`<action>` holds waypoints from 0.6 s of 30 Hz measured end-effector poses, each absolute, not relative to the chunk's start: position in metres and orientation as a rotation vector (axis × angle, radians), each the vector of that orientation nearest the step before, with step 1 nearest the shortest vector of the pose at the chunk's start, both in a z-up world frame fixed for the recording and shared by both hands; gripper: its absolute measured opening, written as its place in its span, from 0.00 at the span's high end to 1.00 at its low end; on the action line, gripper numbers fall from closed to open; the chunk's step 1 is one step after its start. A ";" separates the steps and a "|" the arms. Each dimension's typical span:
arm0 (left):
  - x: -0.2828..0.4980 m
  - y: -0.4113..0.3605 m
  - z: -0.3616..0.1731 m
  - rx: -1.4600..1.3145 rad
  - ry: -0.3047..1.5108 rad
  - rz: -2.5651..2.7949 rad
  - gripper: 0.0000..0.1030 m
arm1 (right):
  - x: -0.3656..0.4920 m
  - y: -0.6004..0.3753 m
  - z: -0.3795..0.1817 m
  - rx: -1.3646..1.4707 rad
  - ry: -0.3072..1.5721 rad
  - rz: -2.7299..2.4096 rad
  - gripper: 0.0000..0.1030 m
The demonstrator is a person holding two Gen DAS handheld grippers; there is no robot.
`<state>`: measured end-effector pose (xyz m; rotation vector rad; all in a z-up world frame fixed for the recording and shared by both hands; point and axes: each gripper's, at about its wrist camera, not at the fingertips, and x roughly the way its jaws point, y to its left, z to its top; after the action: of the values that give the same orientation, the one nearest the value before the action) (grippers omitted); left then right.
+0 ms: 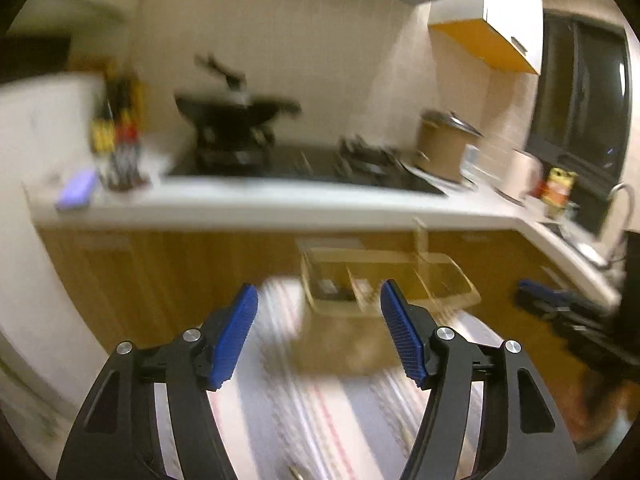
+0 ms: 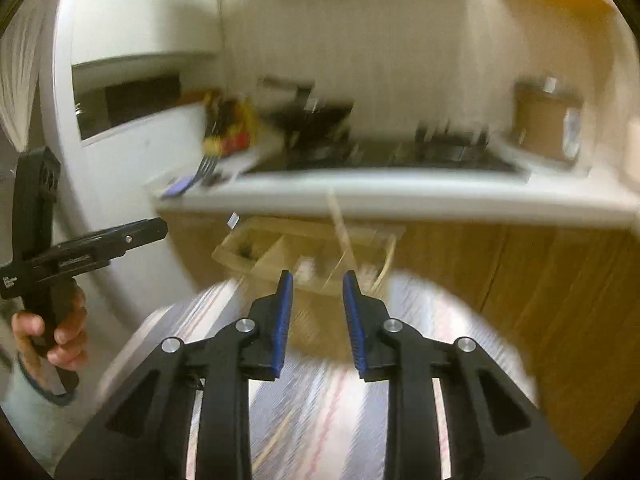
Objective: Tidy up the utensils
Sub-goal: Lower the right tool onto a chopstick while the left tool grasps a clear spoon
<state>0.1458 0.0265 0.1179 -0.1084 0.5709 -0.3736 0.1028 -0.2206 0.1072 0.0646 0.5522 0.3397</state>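
I hold both tongs raised and level, pointing forward over the striped table toward the kitchen counter. My left tongs stand wide apart with nothing between them. My right tongs are parted by a narrower gap, also empty. The divided utensil tray sits at the far edge of the table, just ahead of both; its contents are too blurred to name. My left hand grips its handle upright.
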 end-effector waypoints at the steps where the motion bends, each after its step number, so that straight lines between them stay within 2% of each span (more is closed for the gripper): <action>1: 0.140 0.029 0.113 -0.102 0.611 -0.375 0.40 | 0.103 -0.220 0.101 0.087 0.610 0.358 0.77; 5: 0.124 0.039 0.089 -0.054 0.745 -0.327 0.41 | 0.100 -0.210 0.076 0.129 0.771 0.392 0.68; 6: 0.122 0.042 0.081 -0.057 0.774 -0.325 0.41 | 0.098 -0.206 0.069 0.136 0.805 0.394 0.62; 8: 0.116 0.049 0.059 -0.054 0.840 -0.316 0.41 | 0.095 -0.200 0.056 0.137 0.861 0.376 0.55; 11: 0.109 0.055 0.024 -0.055 0.935 -0.314 0.45 | 0.089 -0.183 0.026 0.115 0.961 0.341 0.55; 13: 0.105 0.057 0.005 -0.067 0.986 -0.332 0.52 | 0.087 -0.174 0.011 0.101 0.999 0.329 0.56; 14: 0.103 0.058 -0.005 -0.071 1.011 -0.334 0.52 | 0.085 -0.168 0.002 0.097 1.020 0.326 0.64; 18: 0.091 0.058 -0.032 -0.065 1.074 -0.360 0.52 | 0.079 -0.147 -0.023 0.057 1.065 0.302 0.75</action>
<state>0.0912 0.0577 -0.0324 -0.0649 1.0742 -0.3603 0.0792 -0.1470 -0.0226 0.0566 1.0655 0.3021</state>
